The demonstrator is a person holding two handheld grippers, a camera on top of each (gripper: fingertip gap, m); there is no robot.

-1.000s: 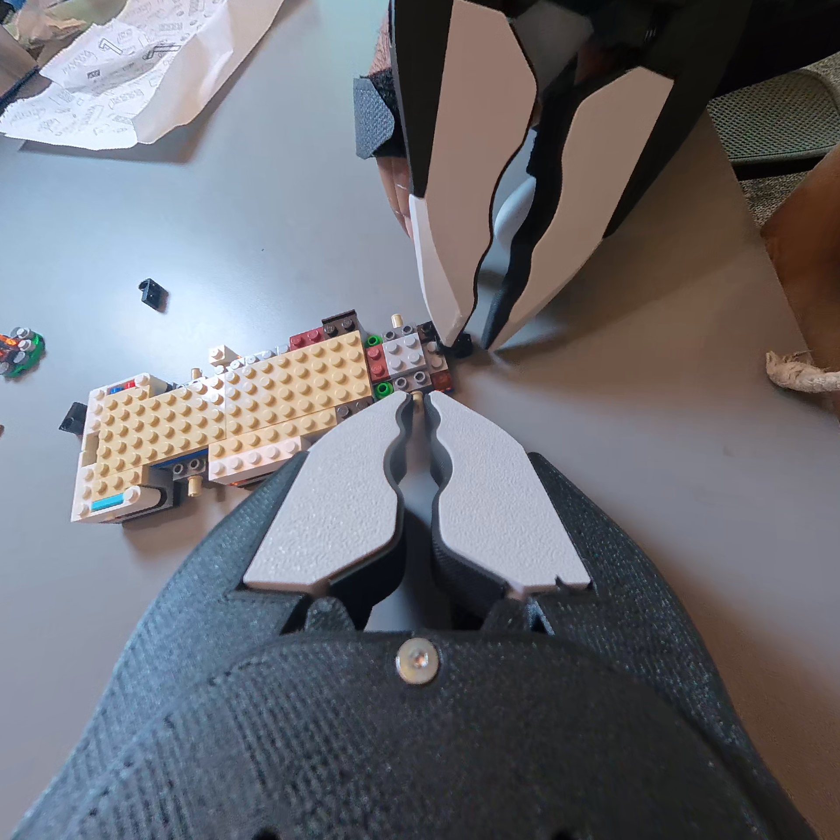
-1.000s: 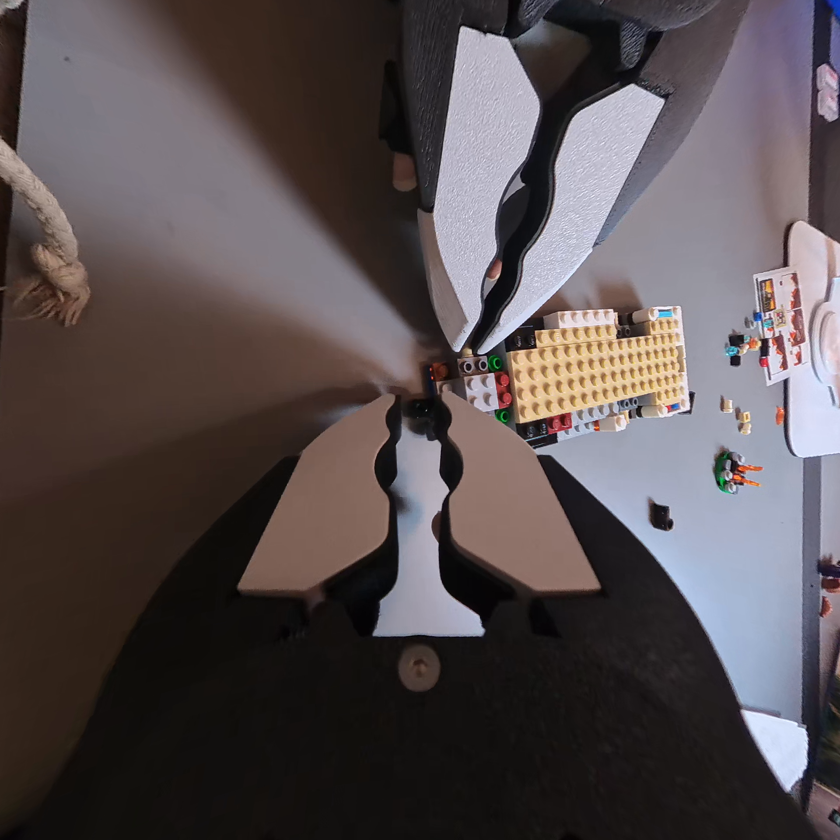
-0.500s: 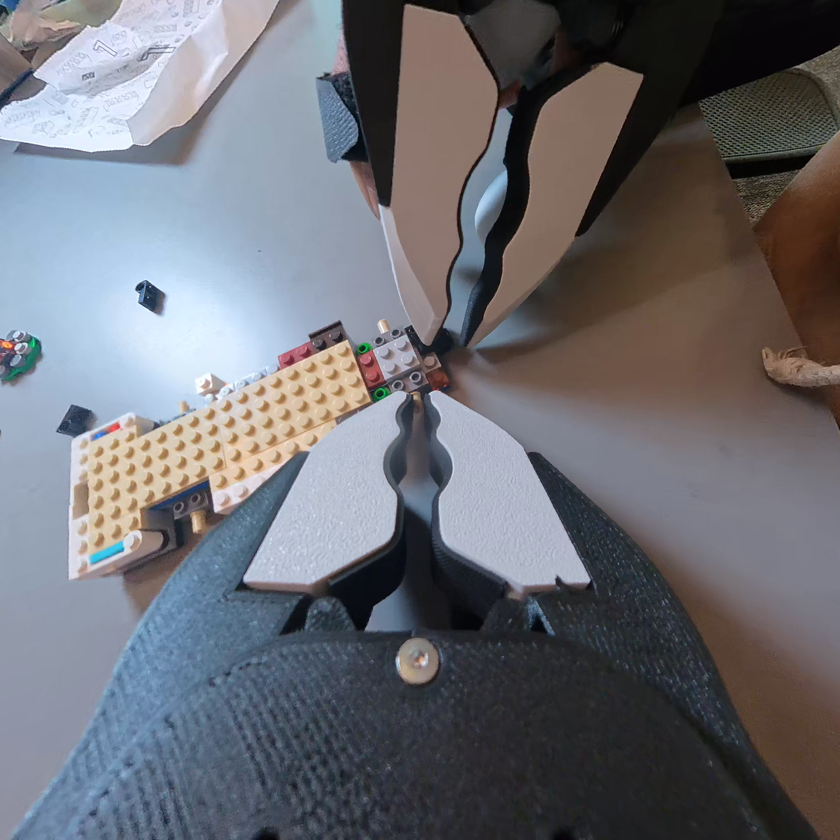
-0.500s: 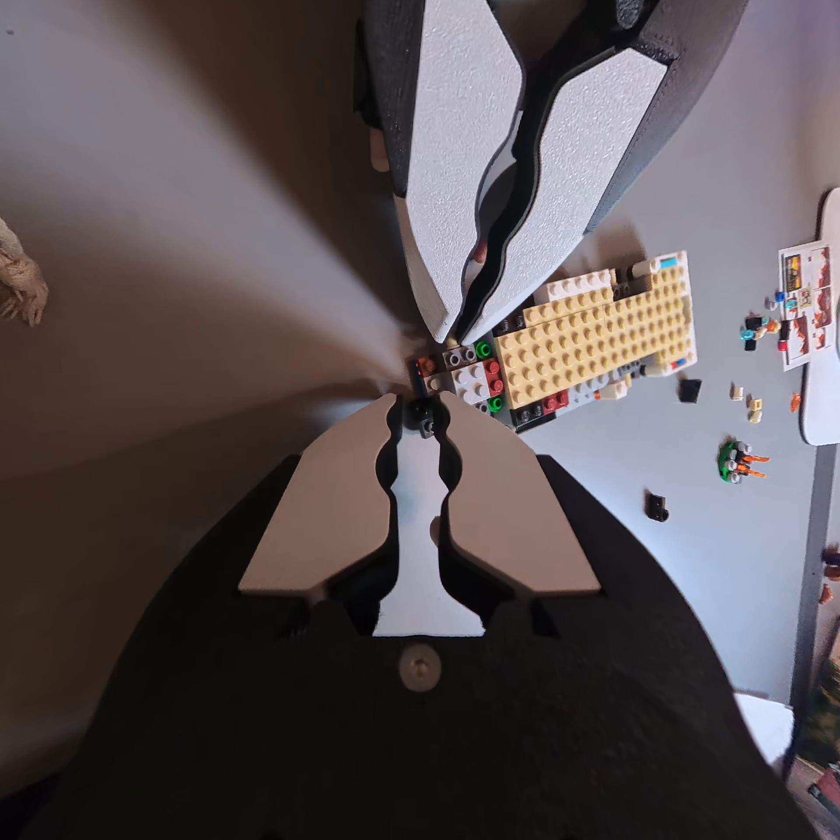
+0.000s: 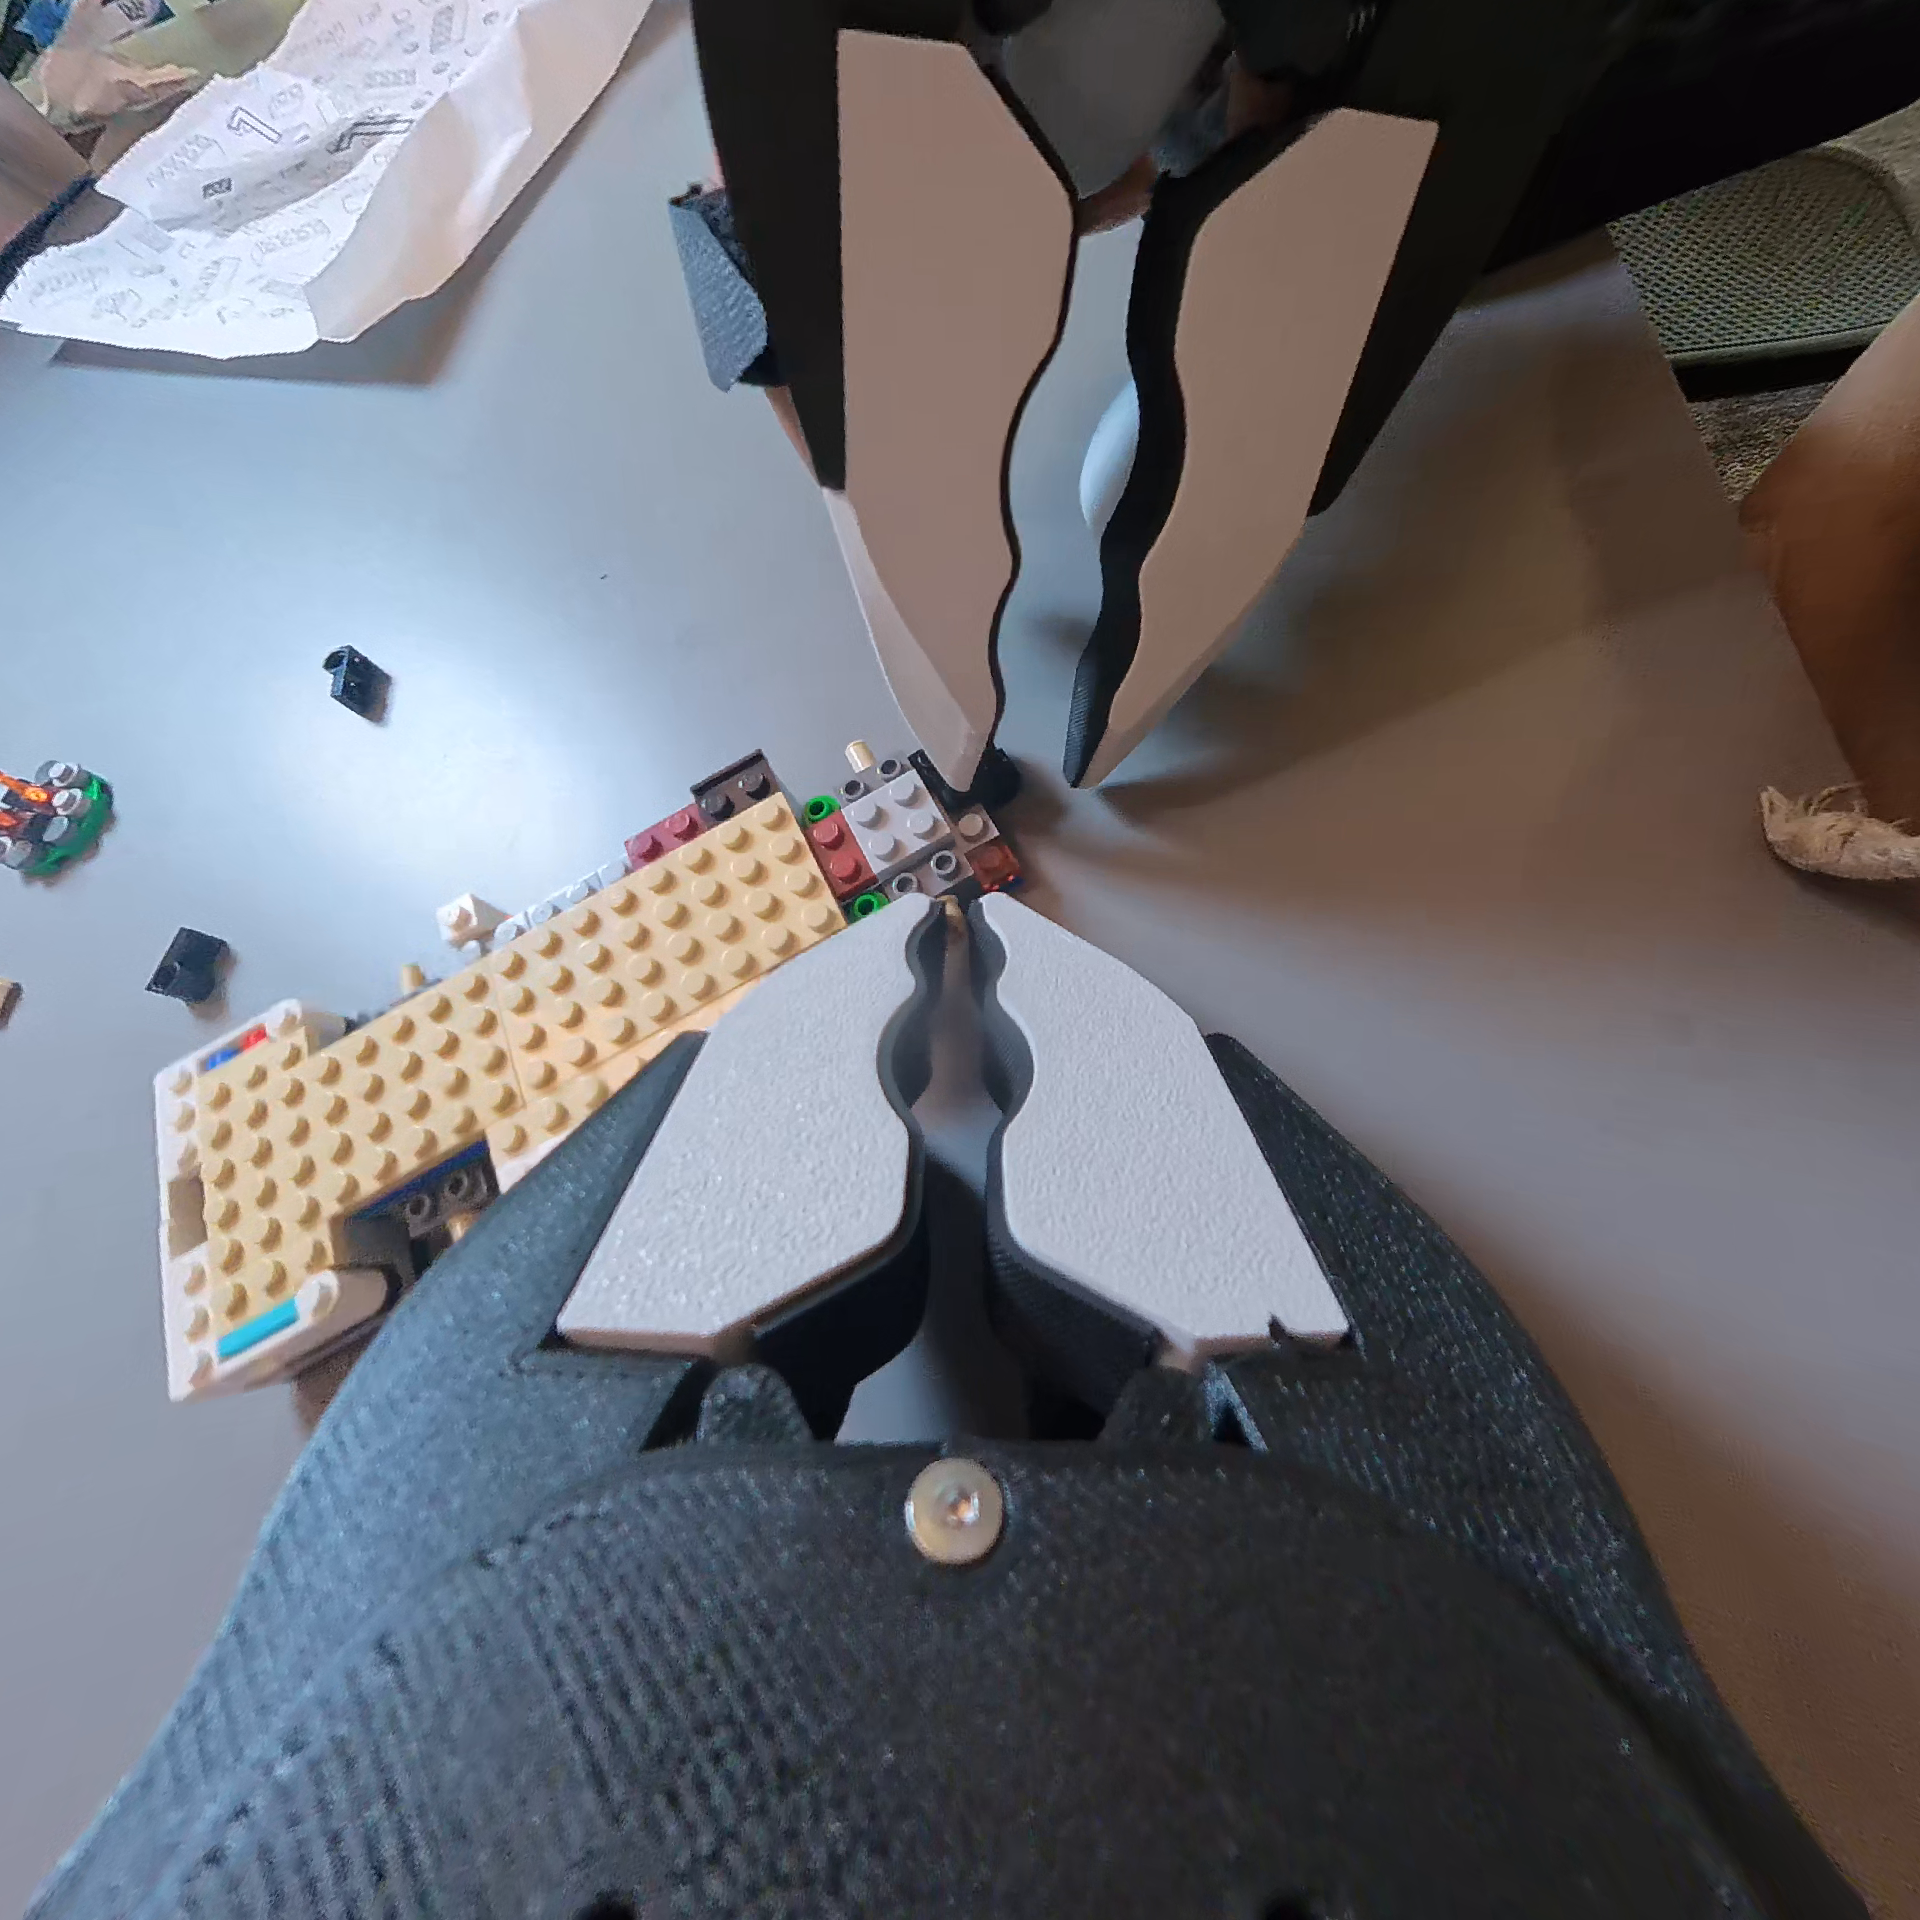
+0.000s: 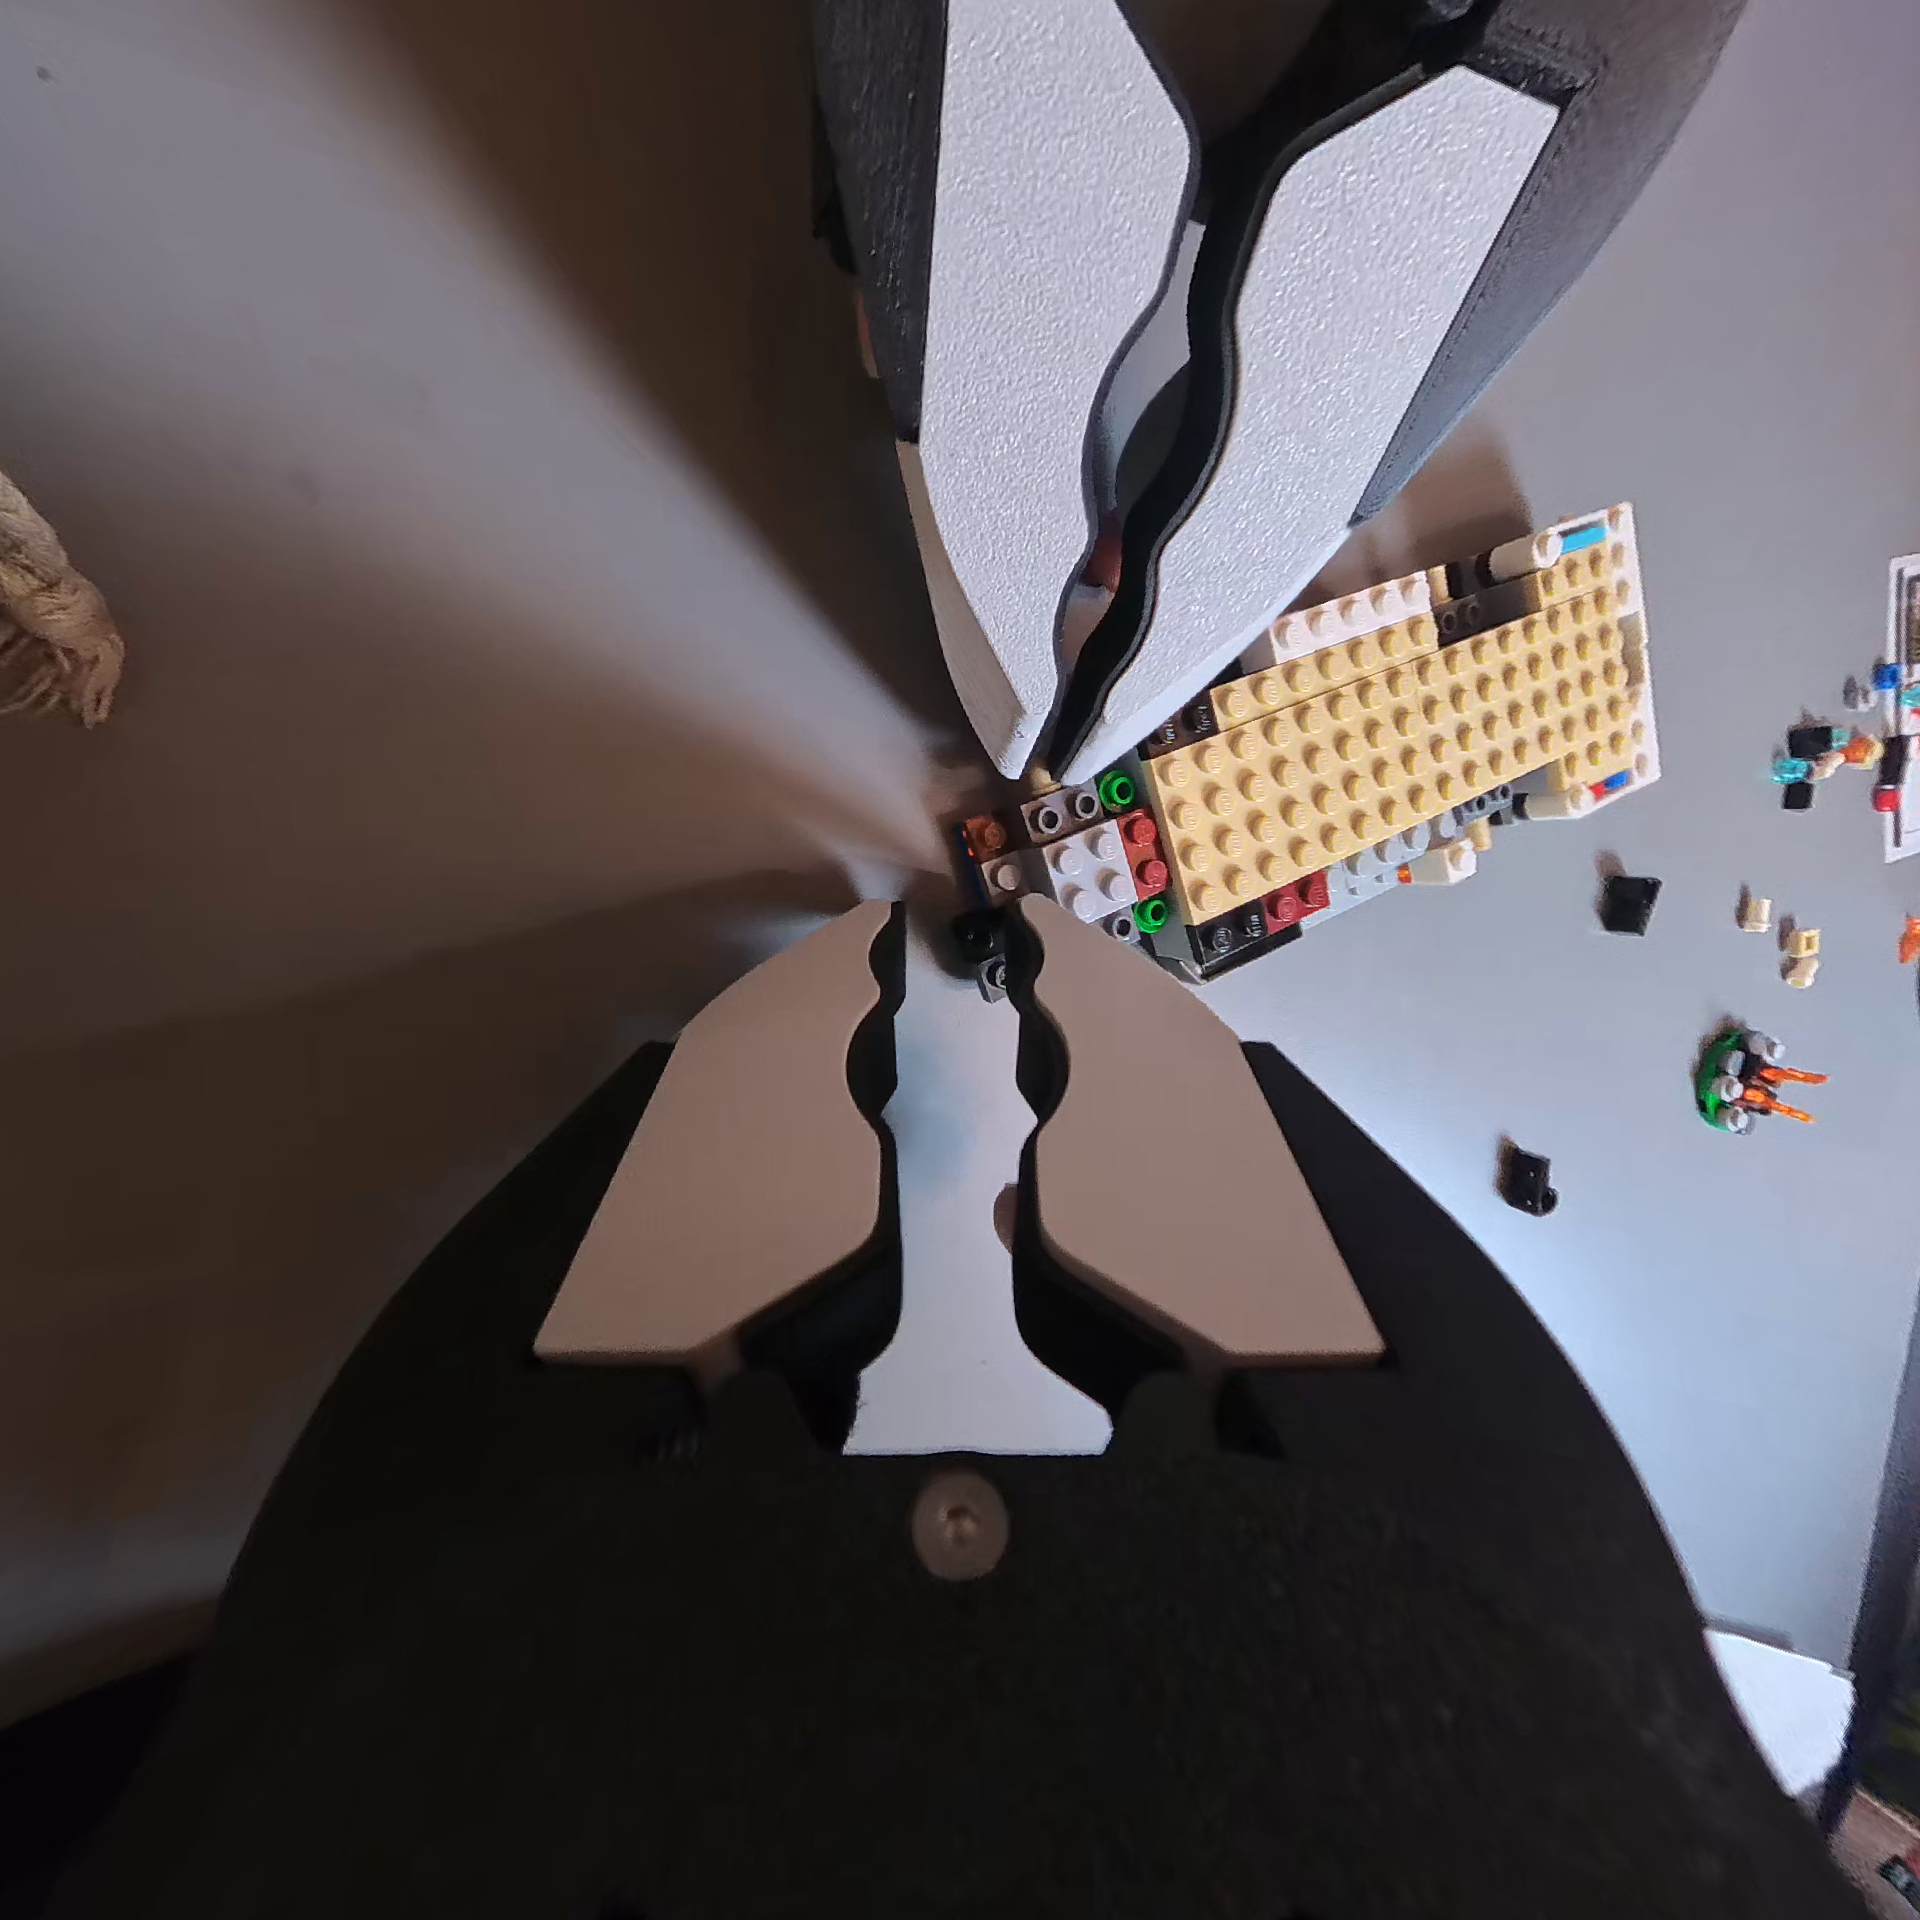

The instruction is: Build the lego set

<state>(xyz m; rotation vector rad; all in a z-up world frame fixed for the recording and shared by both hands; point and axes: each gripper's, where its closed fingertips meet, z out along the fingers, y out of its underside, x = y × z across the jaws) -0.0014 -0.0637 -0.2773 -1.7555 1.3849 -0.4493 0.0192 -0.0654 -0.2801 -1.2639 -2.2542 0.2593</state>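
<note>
A long brick model topped with tan plates lies on the grey table; it also shows in the right wrist view. My left gripper is shut on a thin tan peg that sticks out of the model's near end. The right wrist view shows the left gripper pinching that peg too. My right gripper is open. A small black piece on the model's end corner stands between its fingers. In the left wrist view one right fingertip touches the black piece; the other stands apart.
A crumpled printed paper bag lies far left. Loose black pieces and a green round piece lie left of the model. A frayed rope end and a person's arm are at the right. Small parts lie beyond the model.
My right gripper's jaws have opened off the small black piece they were closed around. The model has swung a little on the table. My left gripper stays shut on the tan peg.
</note>
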